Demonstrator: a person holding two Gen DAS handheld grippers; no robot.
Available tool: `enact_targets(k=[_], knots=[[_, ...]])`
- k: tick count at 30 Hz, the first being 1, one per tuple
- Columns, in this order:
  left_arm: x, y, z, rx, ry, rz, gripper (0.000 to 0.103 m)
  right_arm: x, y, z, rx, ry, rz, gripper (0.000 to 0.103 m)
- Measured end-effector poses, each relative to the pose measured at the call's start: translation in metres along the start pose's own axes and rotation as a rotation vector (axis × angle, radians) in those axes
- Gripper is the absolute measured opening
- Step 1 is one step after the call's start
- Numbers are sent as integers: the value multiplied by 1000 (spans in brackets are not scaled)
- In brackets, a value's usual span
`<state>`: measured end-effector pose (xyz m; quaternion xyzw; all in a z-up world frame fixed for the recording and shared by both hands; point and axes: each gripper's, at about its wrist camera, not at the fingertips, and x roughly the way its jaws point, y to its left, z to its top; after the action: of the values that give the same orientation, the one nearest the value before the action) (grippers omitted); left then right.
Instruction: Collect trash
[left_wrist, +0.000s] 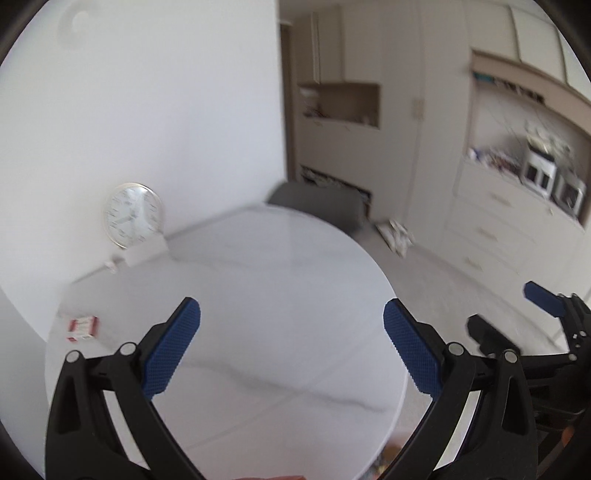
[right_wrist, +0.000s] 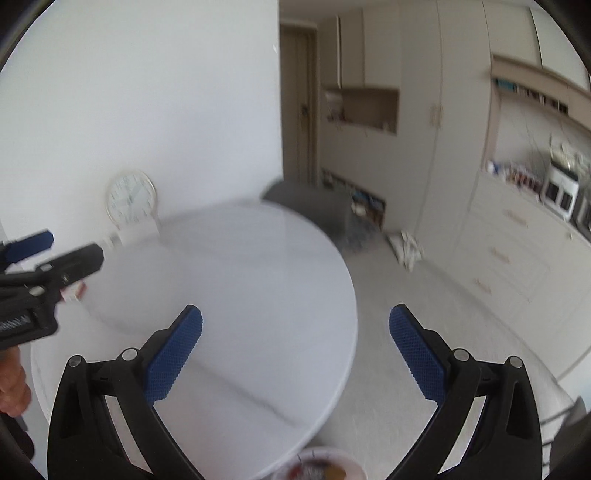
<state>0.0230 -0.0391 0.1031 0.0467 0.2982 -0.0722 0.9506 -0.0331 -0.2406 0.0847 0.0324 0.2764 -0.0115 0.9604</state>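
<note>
Both claws — left claw, right claw — hang released over the bench; I'd reach squarely for the red-and-white packet, low and slow.

Your table looks like glossy white marble, faintly grey-veined; your gripper pads are rough, knurled blue on matt black plastic.

We see a round white marble table against a plain white wall, beige built-in cabinets beyond.
</note>
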Motion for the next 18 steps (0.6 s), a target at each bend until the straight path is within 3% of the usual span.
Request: enact_targets(k=[4,9,13,18], knots=[[-25,28,35,-29,-79,85,95,-27,22,49,1,-115,36,101],[-47,53,45,-93,-115,130,95,-54,39,74,-7,-207,33,101],[-50,63,39,-133,-89,119,95,-61,51,69,-33,-220,28,101],[-43,63,31,-111,-65,145,95,-49,57,62,-36,-182,49,101]])
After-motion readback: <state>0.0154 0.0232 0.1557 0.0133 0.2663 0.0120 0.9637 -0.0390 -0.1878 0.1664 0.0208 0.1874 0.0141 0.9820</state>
